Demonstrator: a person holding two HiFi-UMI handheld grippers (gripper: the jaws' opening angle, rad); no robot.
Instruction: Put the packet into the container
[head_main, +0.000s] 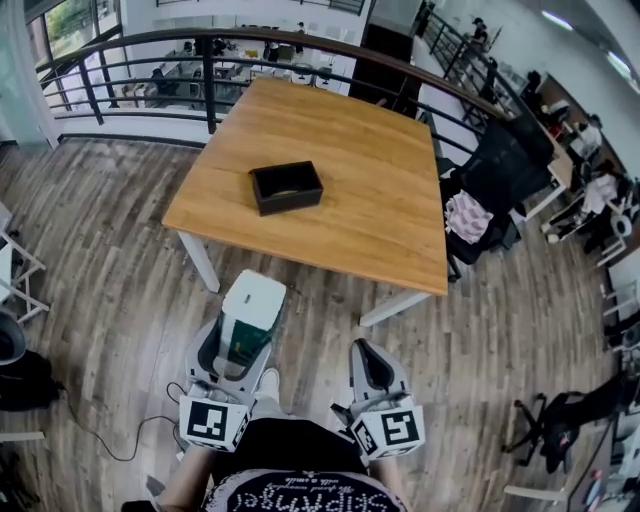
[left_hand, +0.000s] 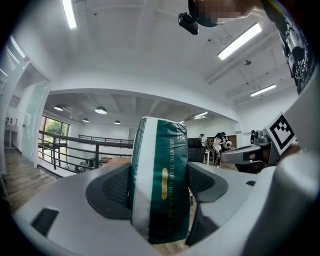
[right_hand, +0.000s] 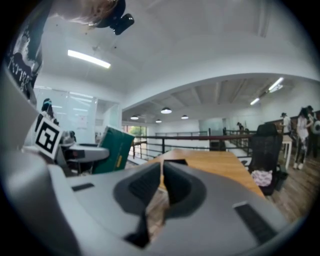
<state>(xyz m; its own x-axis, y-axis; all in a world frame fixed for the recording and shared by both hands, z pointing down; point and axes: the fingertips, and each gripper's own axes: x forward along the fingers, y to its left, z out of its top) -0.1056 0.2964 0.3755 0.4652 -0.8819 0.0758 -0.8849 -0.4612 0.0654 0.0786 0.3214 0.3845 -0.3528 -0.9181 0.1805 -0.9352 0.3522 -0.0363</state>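
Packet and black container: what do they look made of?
The packet looks like smooth printed plastic film or coated paper: green-and-white, slight sheen, puffed sides. The container looks rigid and matte black, perhaps plastic; too far to be sure.

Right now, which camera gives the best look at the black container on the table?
The head view: it looks down into the open container, whole on the table. The right gripper view catches only a dark sliver beyond its jaws. The left gripper view shows none of it: the packet fills the middle.
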